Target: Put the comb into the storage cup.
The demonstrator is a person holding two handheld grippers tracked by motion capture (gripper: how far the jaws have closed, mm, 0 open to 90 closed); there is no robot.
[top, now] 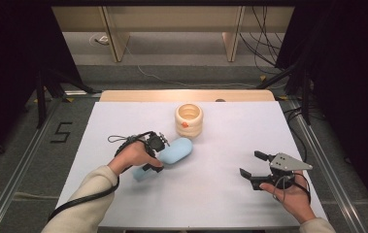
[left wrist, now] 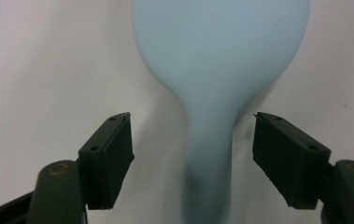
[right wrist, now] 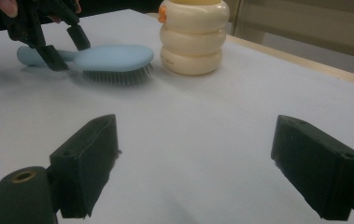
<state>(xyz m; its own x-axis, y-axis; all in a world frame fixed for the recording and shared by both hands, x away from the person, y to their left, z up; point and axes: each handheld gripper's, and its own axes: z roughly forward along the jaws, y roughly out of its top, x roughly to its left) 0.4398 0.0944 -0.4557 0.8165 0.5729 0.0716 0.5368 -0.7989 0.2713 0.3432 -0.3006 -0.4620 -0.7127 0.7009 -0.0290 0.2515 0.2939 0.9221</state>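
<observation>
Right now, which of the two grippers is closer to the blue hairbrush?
The left. The left gripper straddles the handle of the blue hairbrush, its pads not yet pressing on it. The right gripper rests open on the table's near right part, well clear of the brush.

A black "5" marks the floor (top: 61,132).

I see a pale blue hairbrush (top: 174,151) lying bristles-down on the white table (top: 220,204), its smooth rounded back facing up. Its oval head points toward the far side, near the cream ringed container (top: 189,120) but not touching it, while its narrow handle runs back toward me. From my right gripper view the dark bristles (right wrist: 118,76) rest on the table, and in my left gripper view the slim handle (left wrist: 209,154) lies between the jaws with a gap either side.
</observation>
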